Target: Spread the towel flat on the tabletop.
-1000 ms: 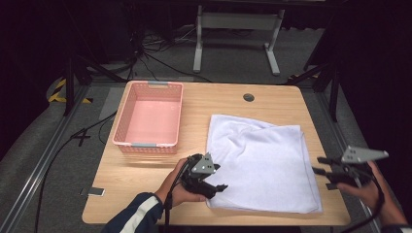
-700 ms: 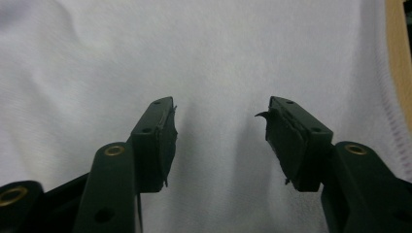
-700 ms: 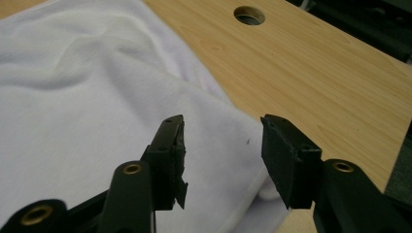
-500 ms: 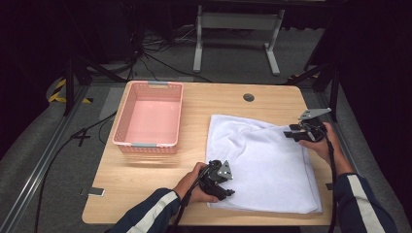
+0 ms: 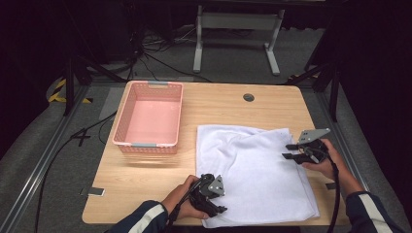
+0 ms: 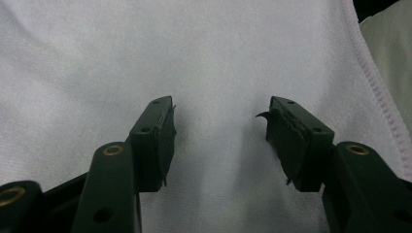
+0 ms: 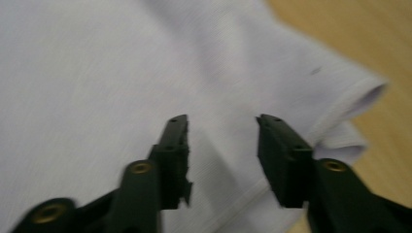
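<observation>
— White towel (image 5: pixel 255 172) lies flat on the table's right half, beside the pink basket (image 5: pixel 148 116). Left gripper (image 5: pixel 217 200) gapes empty over the near hem.

— Right gripper (image 5: pixel 290 151), jaws likewise parted and empty, should bite the far-right corner squarely before lifting.

On the table (image 5: pixel 233 104) the basket (image 5: pixel 148 119) lies left of centre in the frame. The towel (image 5: pixel 252 170) lies right of it, in the lower middle. The left gripper (image 5: pixel 214 196) is at the towel's lower left corner, the right gripper (image 5: pixel 291 151) at its right edge.
</observation>
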Available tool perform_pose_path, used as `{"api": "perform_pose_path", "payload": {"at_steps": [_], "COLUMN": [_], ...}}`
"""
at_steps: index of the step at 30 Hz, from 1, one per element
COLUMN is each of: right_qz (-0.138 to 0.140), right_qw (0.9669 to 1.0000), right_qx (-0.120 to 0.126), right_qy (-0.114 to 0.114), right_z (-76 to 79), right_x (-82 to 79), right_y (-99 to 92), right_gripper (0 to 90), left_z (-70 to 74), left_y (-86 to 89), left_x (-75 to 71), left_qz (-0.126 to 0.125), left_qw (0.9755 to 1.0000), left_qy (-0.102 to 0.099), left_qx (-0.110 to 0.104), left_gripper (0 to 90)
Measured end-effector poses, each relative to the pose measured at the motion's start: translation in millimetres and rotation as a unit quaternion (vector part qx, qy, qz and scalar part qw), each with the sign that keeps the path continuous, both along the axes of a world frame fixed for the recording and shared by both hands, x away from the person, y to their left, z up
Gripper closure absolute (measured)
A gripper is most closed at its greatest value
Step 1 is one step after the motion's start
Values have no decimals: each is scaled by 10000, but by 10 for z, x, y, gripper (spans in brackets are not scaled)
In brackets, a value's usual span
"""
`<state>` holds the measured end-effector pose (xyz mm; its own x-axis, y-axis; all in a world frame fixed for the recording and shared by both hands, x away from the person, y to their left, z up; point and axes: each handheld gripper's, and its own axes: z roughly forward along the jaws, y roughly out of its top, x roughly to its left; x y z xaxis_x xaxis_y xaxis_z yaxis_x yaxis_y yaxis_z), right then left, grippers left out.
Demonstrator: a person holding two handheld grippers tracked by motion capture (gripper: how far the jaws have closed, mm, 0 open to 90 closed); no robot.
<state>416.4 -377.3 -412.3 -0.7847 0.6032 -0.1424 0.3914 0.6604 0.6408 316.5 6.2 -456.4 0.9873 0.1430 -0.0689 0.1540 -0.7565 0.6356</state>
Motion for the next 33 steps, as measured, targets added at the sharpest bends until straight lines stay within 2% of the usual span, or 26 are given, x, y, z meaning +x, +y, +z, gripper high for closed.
{"api": "perform_pose_path", "payload": {"at_steps": [1,2,4,5,6,7,9,10,11,12,13,14,15,16,18,19,21,25,27,28,29,31,32,33], "right_qz": [-223,-470,-826,-1210,-1309,-1309,-1467,-1439,-1411,-1411,-1354,-1217,-900,-900,-526,-285,111,839,959,959,958,926,911,876], "right_qw": [9997,9984,9956,9915,9902,9902,9873,9869,9871,9871,9868,9887,9933,9933,9958,9975,9985,9958,9951,9951,9947,9943,9943,9945], "right_qx": [103,237,396,448,477,477,601,659,661,661,724,709,652,652,687,604,540,362,99,99,-100,-167,-131,-53], "right_qy": [-90,-194,-203,-139,-98,-98,129,319,363,363,518,517,328,328,300,250,57,109,232,232,374,505,541,570], "right_z": [51,97,125,92,69,69,-17,-85,-108,-108,-137,-149,-130,-130,-89,-53,23,54,-17,-17,-129,-187,-202,-207], "right_x": [54,138,334,494,555,555,690,751,767,767,774,769,695,695,605,526,353,47,-59,-59,-140,-177,-199,-216], "right_y": [-6,-9,-28,-60,-78,-78,-116,-117,-115,-115,-103,-92,-60,-60,-29,-1,37,89,119,119,126,112,93,72], "right_gripper": [481,442,395,358,355,355,344,368,391,391,436,544,702,702,776,783,786,792,782,782,679,640,624,600], "left_z": [14,32,73,91,93,93,68,47,30,0,-17,-34,-40,-43,-40,-38,-40,-37,-23,-23,-25,-5,2,26], "left_y": [-1,9,36,40,38,38,12,2,-8,-18,-17,-13,-8,-3,24,37,63,108,121,121,129,148,153,163], "left_x": [58,111,228,330,389,389,482,520,550,582,610,630,637,643,638,627,598,538,517,517,510,516,526,542], "left_qz": [159,327,629,855,875,875,969,1008,1011,1083,1114,1112,1122,1112,1098,1086,1045,969,886,886,898,911,943,1010], "left_qw": [9998,9993,9968,9945,9944,9944,9932,9933,9934,9923,9921,9927,9927,9927,9932,9935,9942,9950,9957,9957,9957,9956,9953,9946], "left_qy": [-95,-120,-158,-287,-322,-322,-508,-454,-440,-557,-533,-420,-399,-437,-347,-317,-269,-221,-259,-259,-204,-211,-200,-227], "left_qx": [-42,-139,-475,-527,-495,-495,-388,-340,-305,-236,-207,-190,-176,-169,-144,-104,-45,13,90,90,42,-1,-100,-102], "left_gripper": [395,351,351,338,329,325,326,325,324,324,325,325,321,321,322,328,338,346,344,344,340,341,339,337]}}
